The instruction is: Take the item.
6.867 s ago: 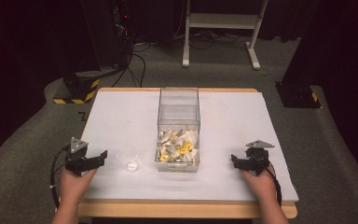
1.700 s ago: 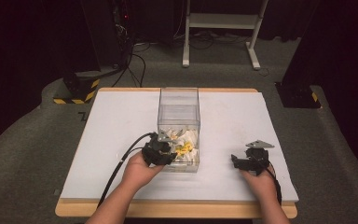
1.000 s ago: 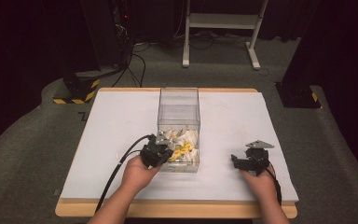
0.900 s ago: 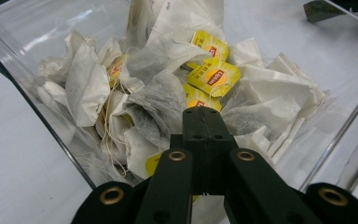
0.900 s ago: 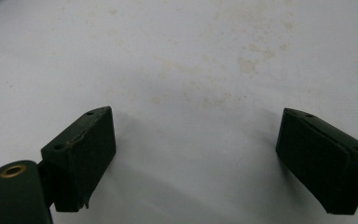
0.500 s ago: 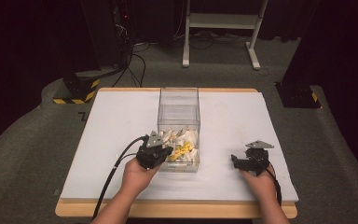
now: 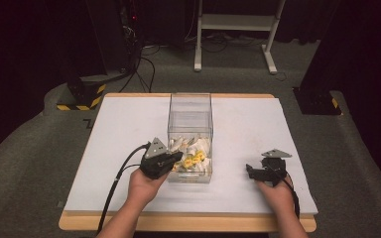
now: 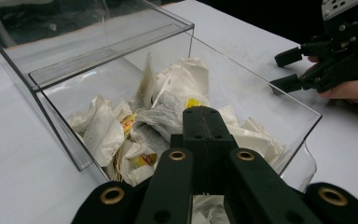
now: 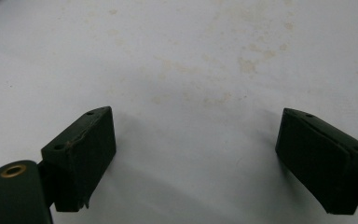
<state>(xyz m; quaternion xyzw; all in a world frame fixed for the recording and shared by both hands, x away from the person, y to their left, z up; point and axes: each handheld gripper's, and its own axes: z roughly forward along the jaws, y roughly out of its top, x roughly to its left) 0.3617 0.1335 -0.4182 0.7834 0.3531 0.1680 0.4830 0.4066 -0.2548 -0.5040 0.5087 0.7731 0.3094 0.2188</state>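
Black jaws of the left gripper (image 8: 204,126) are pressed together, empty, at the clear box's (image 7: 190,116) near-left corner; crumpled tea bags (image 8: 168,102) lie just ahead inside. Farther right, the right gripper (image 7: 256,171) rests spread on the worktop (image 7: 119,124).

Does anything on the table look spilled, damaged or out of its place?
Nothing is spilled: the crumpled tea bags all lie inside the clear box. Only faint brownish stains mark the white table.
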